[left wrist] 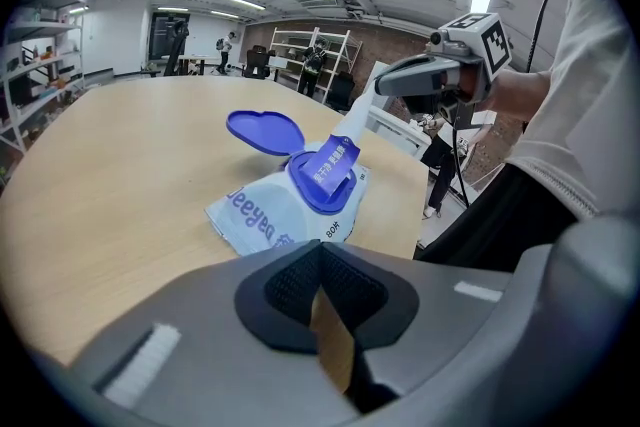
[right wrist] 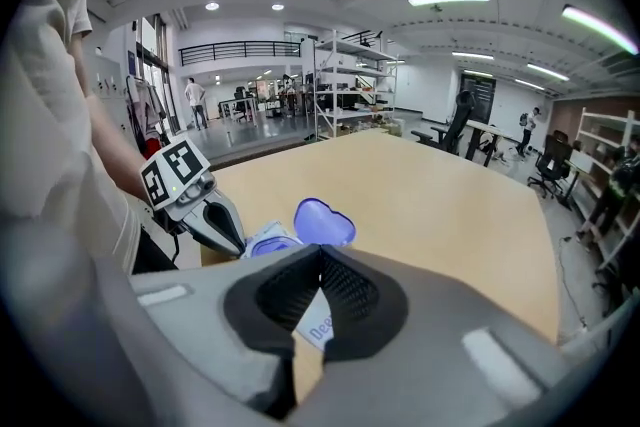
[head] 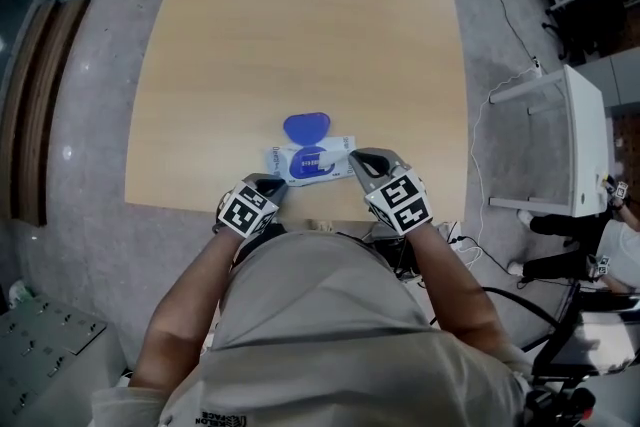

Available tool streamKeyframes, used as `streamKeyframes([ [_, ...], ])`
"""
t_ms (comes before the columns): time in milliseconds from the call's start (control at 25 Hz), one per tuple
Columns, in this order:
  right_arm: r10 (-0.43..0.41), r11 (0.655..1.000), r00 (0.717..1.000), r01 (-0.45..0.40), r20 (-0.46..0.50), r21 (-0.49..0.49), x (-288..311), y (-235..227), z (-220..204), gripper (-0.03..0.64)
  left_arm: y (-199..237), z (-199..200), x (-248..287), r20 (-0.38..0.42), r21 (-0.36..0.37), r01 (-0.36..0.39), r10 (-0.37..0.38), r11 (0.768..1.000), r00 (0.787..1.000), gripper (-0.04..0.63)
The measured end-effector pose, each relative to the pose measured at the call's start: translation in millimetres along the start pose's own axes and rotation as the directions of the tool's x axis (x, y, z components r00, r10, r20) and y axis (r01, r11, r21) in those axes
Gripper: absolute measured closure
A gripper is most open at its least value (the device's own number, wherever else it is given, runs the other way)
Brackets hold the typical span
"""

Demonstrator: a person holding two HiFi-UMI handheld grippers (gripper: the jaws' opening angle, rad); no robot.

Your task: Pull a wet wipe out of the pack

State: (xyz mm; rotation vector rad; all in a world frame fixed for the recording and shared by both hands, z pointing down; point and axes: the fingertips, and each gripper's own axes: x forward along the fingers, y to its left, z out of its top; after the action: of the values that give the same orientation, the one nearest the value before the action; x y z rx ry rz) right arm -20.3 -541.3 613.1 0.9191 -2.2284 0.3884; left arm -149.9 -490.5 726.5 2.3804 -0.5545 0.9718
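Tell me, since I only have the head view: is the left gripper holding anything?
Observer: No. In its own view the left gripper has its jaws together, with nothing between them.
Operator: And the right one?
Observer: The right gripper is shut and empty as well, by the right gripper view.
Operator: How does the opening look up close?
Observer: The left gripper view shows a blue printed flap standing up from the opening of the pack.

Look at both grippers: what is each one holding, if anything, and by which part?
Nothing is held. Both the left gripper and the right gripper have jaws together, empty; the wipe pack lies on the table, lid open.
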Motion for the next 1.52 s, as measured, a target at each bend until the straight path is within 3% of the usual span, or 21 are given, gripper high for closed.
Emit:
streamKeyframes([
  [640, -0.038, 0.999, 0.992, 0.039, 0.122, -0.004, -46, -13, 41, 0.614, -1, 2, -2, -0.006, -0.005, -0.031, 0.031, 0.999, 0.999, 0.589],
  [1080, -0.033, 0.999, 0.971, 0.041, 0.235, -0.028, -83, -18, 74, 0.614, -3, 5, -6, 0.006, -0.036, -0.075, 0.075, 0.997, 0.997, 0.589],
  [1320, -0.015, 0.999, 0.957, 0.027, 0.289, -0.038, -100, -20, 79, 0.614, -6, 14, -19, 0.068, -0.092, -0.123, 0.129, 0.988, 0.989, 0.589],
  [1520, 0.016, 0.999, 0.945, -0.001, 0.326, -0.046, -117, -24, 79, 0.614, -20, 35, -44, 0.157, -0.146, -0.165, 0.187, 0.975, 0.97, 0.589],
])
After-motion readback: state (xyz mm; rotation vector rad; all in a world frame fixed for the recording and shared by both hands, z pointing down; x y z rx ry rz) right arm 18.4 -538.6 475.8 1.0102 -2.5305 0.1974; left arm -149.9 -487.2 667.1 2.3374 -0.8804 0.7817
